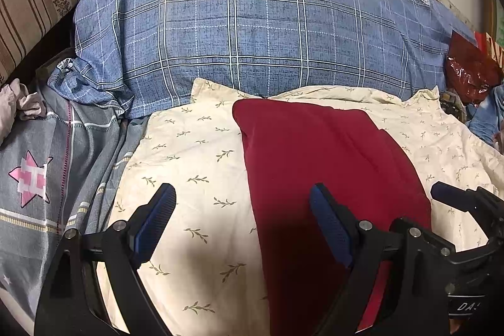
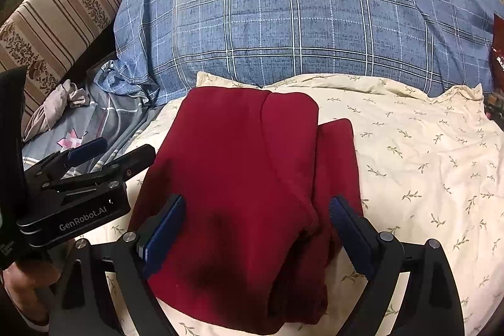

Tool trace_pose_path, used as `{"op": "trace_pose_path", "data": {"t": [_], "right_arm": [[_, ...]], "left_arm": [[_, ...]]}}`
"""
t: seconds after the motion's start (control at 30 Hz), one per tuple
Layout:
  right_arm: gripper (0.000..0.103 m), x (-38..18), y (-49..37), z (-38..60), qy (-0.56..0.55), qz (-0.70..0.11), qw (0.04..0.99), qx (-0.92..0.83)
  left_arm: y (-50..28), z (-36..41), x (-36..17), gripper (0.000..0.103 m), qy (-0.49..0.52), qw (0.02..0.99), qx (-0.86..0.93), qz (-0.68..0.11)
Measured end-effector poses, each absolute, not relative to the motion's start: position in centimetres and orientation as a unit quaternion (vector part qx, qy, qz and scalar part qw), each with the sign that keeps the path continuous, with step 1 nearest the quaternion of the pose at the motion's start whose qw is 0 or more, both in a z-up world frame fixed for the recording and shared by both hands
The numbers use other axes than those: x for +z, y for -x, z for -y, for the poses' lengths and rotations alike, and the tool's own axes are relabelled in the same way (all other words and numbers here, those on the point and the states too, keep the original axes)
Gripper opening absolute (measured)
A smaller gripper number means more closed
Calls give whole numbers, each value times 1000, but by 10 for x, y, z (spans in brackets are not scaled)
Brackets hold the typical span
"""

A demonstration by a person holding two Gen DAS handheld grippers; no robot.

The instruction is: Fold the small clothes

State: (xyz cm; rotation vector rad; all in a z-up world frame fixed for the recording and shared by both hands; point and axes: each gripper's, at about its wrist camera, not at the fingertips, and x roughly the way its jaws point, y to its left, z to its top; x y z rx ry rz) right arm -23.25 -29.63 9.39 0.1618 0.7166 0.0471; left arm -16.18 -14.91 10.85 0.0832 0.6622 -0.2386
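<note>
Both tongs are held wide open and grip nothing: the left gripper (image 1: 242,225) above the red garment's left edge, the right gripper (image 2: 256,229) astride it. Folded, the red garment (image 2: 249,178) is laid on the cream sheet (image 2: 425,166), below the blue plaid pillow (image 2: 299,21).

The folded garment (image 2: 252,194) lies on the sprigged sheet (image 2: 425,162), in the lower middle of the right wrist view. Behind it, across the upper frame, sits the big checked quilt (image 2: 299,30). At far left stands a striped cushion (image 2: 53,24), with a crumpled cloth (image 2: 53,109) below it. The left gripper (image 1: 242,210) hangs over the garment's left edge; the right gripper (image 2: 256,214) straddles the garment.
</note>
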Motion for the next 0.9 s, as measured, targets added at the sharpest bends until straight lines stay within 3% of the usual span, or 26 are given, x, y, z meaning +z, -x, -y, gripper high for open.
{"op": "trace_pose_path", "data": {"t": [0.9], "right_arm": [[93,91,231,293,-82,-357,930,26]], "left_arm": [[160,152,105,87,-45,936,-114,-330]]}}
